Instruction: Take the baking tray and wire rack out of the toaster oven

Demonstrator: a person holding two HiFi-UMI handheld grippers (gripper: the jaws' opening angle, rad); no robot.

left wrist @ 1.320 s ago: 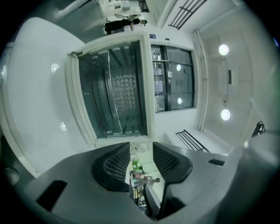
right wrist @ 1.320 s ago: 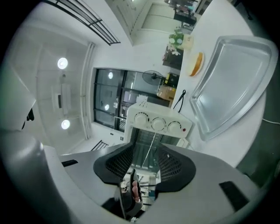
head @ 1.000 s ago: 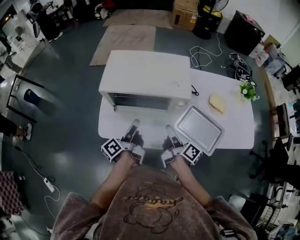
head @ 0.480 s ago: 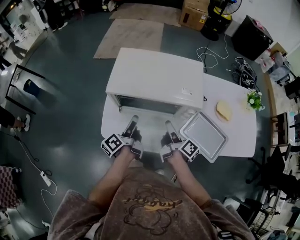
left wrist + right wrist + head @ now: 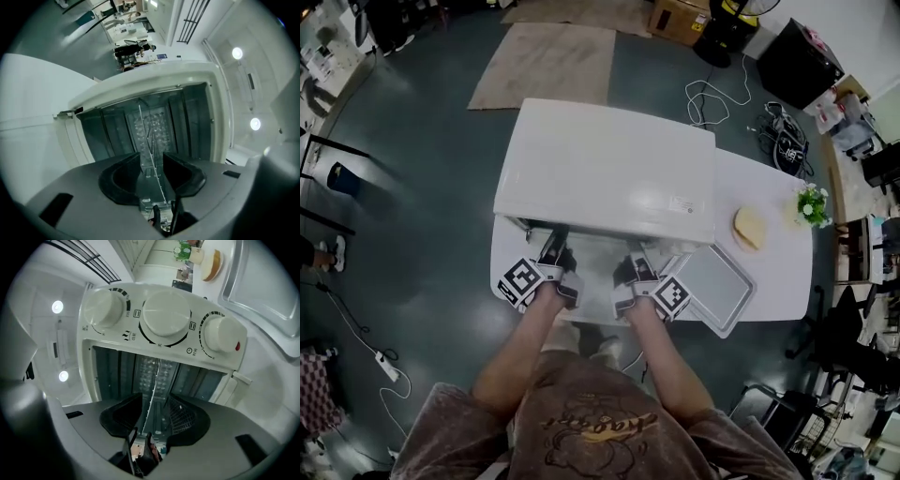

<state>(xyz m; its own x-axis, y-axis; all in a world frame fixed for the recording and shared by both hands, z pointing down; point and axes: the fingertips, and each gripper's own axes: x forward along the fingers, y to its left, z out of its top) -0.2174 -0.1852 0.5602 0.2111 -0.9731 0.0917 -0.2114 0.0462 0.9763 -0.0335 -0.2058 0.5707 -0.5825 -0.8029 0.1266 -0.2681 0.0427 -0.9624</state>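
The white toaster oven [image 5: 609,164] stands open on the table. Its wire rack [image 5: 146,136] shows edge-on as a thin line inside the cavity. That line runs back between the jaws of my left gripper [image 5: 152,159], with a gap on each side. In the right gripper view the wire rack [image 5: 154,380] likewise passes between the parted jaws of my right gripper [image 5: 157,404]. From the head view, the left gripper [image 5: 547,265] and right gripper [image 5: 637,272] reach into the oven mouth, tips hidden under its top. The baking tray [image 5: 717,286] lies empty on the table, right of the oven.
The oven's three control knobs [image 5: 166,317] sit just beside my right gripper. A piece of bread [image 5: 749,227] and a small potted plant [image 5: 811,204] rest on the white table [image 5: 769,187] to the right. Cables and boxes lie on the floor beyond.
Both grippers have moved forward from in front of the open door into the oven mouth. The head has leaned over, so the oven top now hides the cavity.
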